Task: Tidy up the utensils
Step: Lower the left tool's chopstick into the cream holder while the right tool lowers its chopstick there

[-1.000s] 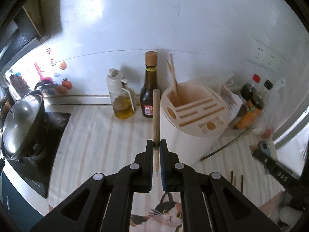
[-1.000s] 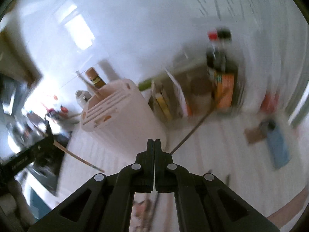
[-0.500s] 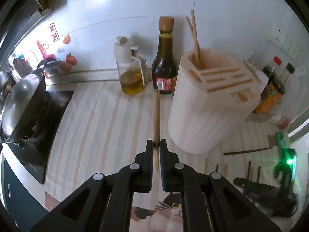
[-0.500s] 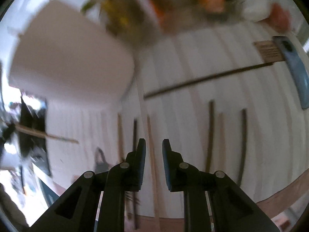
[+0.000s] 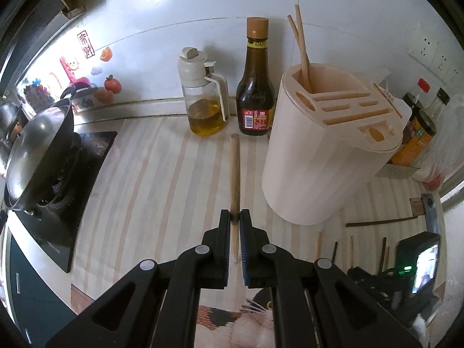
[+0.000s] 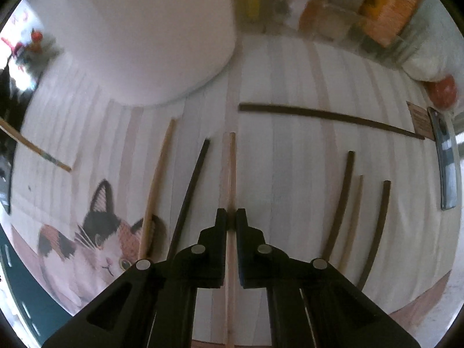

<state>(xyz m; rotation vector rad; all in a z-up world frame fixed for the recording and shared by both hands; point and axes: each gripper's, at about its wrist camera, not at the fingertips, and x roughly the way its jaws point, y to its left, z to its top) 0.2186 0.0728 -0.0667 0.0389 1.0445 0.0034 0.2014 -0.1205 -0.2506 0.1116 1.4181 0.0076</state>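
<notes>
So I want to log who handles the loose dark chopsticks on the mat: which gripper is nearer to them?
Right. The right gripper is down at the mat, shut on a light chopstick with dark chopsticks on either side. The left gripper grips a light chopstick farther off.

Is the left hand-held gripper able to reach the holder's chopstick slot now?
Probably yes: the left hand-held gripper holds a chopstick, and nothing blocks the holder top.

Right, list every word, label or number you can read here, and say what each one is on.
"招財", red characters, roughly legible: wall sticker above the wok.
Embossed lettering on the dark sauce bottle: too faint to read.
Red label on that bottle: print and barcode too small.
Orange-labelled jar: too small.
Right wrist view: everything blurred, nothing readable.
</notes>
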